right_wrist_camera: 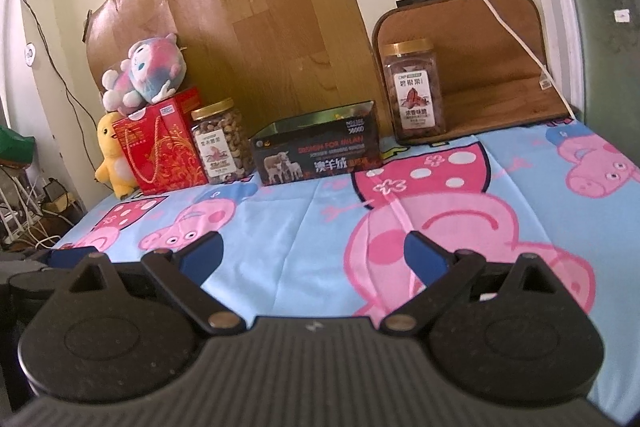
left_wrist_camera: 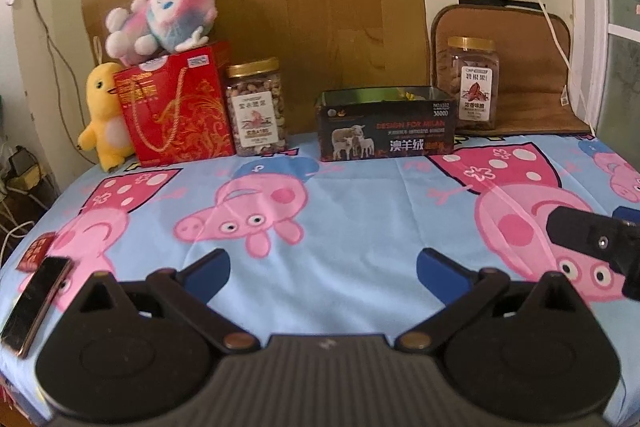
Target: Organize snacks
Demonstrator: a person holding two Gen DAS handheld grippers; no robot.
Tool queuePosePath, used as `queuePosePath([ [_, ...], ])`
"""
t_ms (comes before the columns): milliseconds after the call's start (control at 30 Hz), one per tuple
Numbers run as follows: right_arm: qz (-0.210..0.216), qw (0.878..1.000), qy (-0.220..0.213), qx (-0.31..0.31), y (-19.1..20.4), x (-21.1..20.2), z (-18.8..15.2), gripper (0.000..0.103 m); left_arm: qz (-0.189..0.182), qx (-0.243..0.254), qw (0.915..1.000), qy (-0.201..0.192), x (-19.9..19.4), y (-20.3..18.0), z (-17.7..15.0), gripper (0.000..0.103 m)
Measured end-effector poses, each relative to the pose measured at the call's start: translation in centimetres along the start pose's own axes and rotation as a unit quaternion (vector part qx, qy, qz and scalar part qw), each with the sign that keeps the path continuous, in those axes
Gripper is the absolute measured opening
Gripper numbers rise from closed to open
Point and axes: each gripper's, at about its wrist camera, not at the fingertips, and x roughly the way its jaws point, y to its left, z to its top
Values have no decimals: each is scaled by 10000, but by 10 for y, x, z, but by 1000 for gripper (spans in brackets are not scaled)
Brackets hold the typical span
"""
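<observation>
Both grippers low in frame over the cartoon-pig tablecloth (left_wrist_camera: 360, 187). Left gripper (left_wrist_camera: 323, 269) spread wide, blue pads (left_wrist_camera: 434, 267) well apart, nothing between. Right gripper (right_wrist_camera: 313, 255) likewise wide and empty; also visible at the right edge of the left view.

Snacks lined along the far edge, in the middle band of both frames. Left of centre: round nut jar with gold lid (left_wrist_camera: 256, 107), upright, just beside a red gift box (left_wrist_camera: 176, 107) and perhaps touching it. Centre: open black tin with sheep picture (left_wrist_camera: 386, 125), some yellow-wrapped things just visible inside, too small to name. Right: square pecan jar with gold lid (left_wrist_camera: 472, 83), upright on a brown mat (left_wrist_camera: 532, 107), set back behind the tin's right end. Pink plush (left_wrist_camera: 160, 15) resting on top of the red box, yellow duck plush (left_wrist_camera: 102, 115) beside it at the left. Phone (left_wrist_camera: 34, 303) at lower left, near the cloth's edge.

Could fit a row already tidied or one awaiting sorting; impossible to settle from here.

Risks: smooth jar walls likely to slip in a shallow pinch. Reaching for the round jar could nudge the red box and tumble the pink plush. Dragging rather than lifting could ruck the loose cloth and tip a tall jar. Sweeping low on the left could push the phone off.
</observation>
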Motion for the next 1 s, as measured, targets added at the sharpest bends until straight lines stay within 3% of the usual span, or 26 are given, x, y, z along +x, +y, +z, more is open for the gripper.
queuePosePath([
  [433, 98, 9997, 185, 84, -30, 42, 25, 99, -14, -55, 9989, 470, 58, -23, 28, 103],
  [1000, 177, 9991, 341, 152, -52, 73, 36, 99, 34, 20, 9978, 662, 87, -35, 43, 103],
])
